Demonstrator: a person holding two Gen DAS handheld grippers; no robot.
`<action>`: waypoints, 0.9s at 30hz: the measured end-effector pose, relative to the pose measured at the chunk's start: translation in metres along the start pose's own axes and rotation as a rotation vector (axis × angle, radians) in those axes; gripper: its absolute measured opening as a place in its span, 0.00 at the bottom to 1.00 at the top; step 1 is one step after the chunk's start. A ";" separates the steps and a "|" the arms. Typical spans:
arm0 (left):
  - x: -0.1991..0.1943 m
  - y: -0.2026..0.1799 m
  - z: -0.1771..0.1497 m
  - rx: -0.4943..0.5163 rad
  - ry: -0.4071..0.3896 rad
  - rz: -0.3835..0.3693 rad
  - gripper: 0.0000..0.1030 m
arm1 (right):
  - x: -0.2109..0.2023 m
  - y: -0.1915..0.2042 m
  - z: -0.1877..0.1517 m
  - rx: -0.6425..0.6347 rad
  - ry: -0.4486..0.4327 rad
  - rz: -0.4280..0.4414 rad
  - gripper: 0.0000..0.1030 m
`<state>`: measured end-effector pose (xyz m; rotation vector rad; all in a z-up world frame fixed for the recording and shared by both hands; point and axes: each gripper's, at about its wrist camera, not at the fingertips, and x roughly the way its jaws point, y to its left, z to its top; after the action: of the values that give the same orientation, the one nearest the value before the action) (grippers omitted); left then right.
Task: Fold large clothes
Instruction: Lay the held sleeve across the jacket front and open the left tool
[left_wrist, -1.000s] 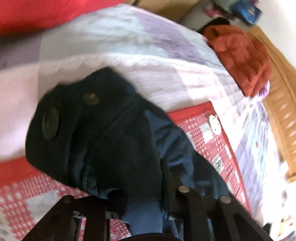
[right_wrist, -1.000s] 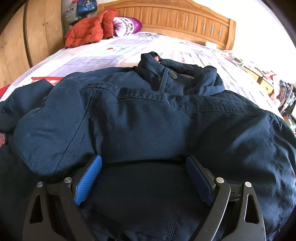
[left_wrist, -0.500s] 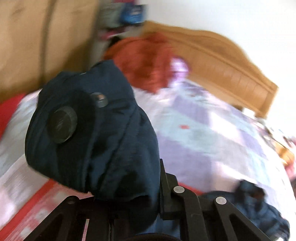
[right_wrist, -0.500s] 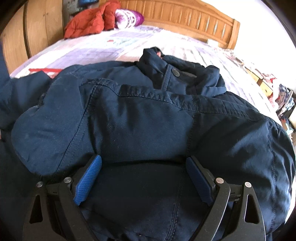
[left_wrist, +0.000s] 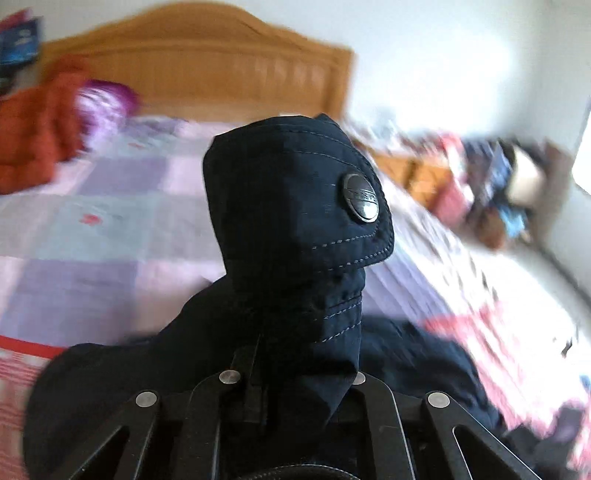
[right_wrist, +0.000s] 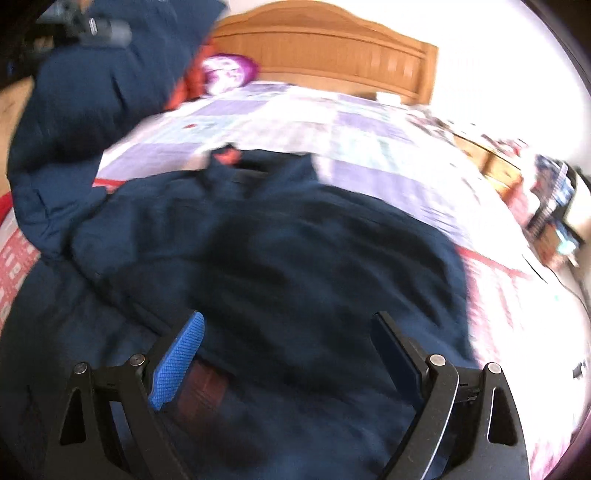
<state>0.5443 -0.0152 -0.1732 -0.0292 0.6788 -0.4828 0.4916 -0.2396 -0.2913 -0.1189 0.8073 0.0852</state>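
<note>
A dark navy jacket (right_wrist: 295, 251) lies spread on the bed. My left gripper (left_wrist: 295, 373) is shut on the jacket's sleeve cuff (left_wrist: 295, 221), which has a metal snap button (left_wrist: 360, 197) and stands up in front of the camera. In the right wrist view that sleeve (right_wrist: 92, 110) is lifted high at the upper left, with the left gripper (right_wrist: 92, 26) at its top. My right gripper (right_wrist: 288, 354) is open, its blue-padded fingers (right_wrist: 177, 365) low over the jacket's body, with nothing held.
The bed has a purple and white patchwork quilt (right_wrist: 332, 129) and a wooden headboard (right_wrist: 332, 55). An orange-red padded coat (left_wrist: 33, 125) and a purple pillow (right_wrist: 229, 74) lie near the headboard. A cluttered wooden bedside unit (left_wrist: 461, 184) stands at the right.
My left gripper has lifted the sleeve cuff off the bed and swung it up and rightward over the jacket. My right gripper has stayed open and pulled back a little over the jacket's body.
</note>
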 end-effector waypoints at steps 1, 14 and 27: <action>0.018 -0.019 -0.012 0.024 0.036 -0.013 0.10 | -0.006 -0.017 -0.009 0.017 0.007 -0.018 0.91; 0.108 -0.102 -0.120 0.200 0.212 0.099 0.12 | -0.027 -0.121 -0.061 0.145 0.067 -0.088 0.91; 0.013 -0.086 -0.126 0.034 0.094 -0.085 0.68 | -0.061 -0.098 0.013 0.184 -0.148 -0.054 0.91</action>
<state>0.4400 -0.0812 -0.2636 -0.0037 0.7631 -0.5804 0.4709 -0.3369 -0.2314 0.0387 0.6599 -0.0314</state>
